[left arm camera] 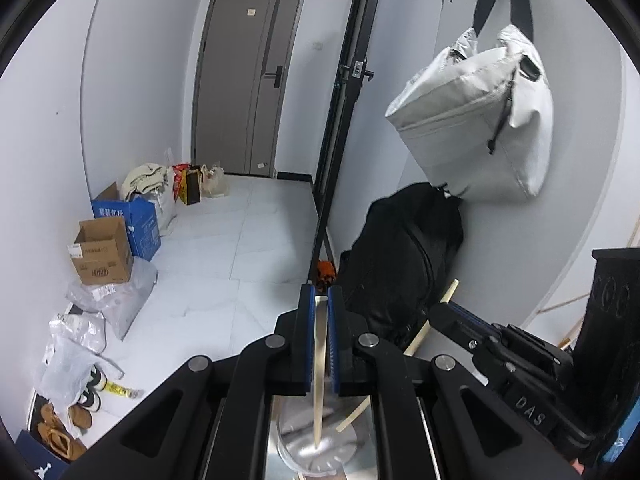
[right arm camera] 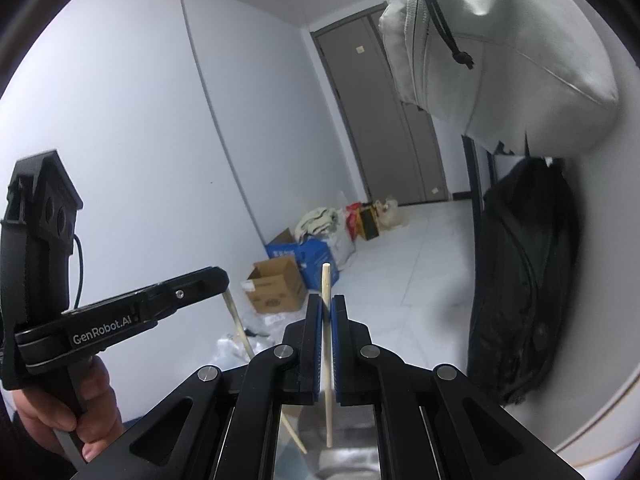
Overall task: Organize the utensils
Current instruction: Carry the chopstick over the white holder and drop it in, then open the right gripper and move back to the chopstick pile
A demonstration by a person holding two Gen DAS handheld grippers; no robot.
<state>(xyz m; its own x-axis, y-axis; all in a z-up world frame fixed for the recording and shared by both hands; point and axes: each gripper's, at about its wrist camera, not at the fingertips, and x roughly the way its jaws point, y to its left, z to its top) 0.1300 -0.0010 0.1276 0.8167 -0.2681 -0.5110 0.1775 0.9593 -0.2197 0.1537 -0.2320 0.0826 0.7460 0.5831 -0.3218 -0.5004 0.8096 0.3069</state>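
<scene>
The left gripper (left arm camera: 319, 300) is clamped on a pale chopstick (left arm camera: 319, 368) that runs down between its blue pads to a round metal holder (left arm camera: 316, 450), whose far rim is cut off by the frame's lower edge. The right gripper (right arm camera: 327, 308) is likewise closed on a second chopstick (right arm camera: 327, 344), its tip sticking up past the fingers and its lower end dropping toward a grey metal surface too blurred to name. From the right wrist view, the left gripper's chopstick shows again, slanting down behind the black linkage, with the left hand (right arm camera: 68, 408) wrapped around the handle.

To the right, a black backpack (left arm camera: 404, 260) leans against the wall close beside both grippers, and a grey bag (left arm camera: 472, 120) hangs just above it. To the left the tiled floor (left arm camera: 240, 248) lies open toward a grey door (left arm camera: 248, 80), with cardboard boxes (left arm camera: 105, 250) and plastic bags along the left wall. Shoes (left arm camera: 60, 428) sit at the lower-left corner, partly cut off.
</scene>
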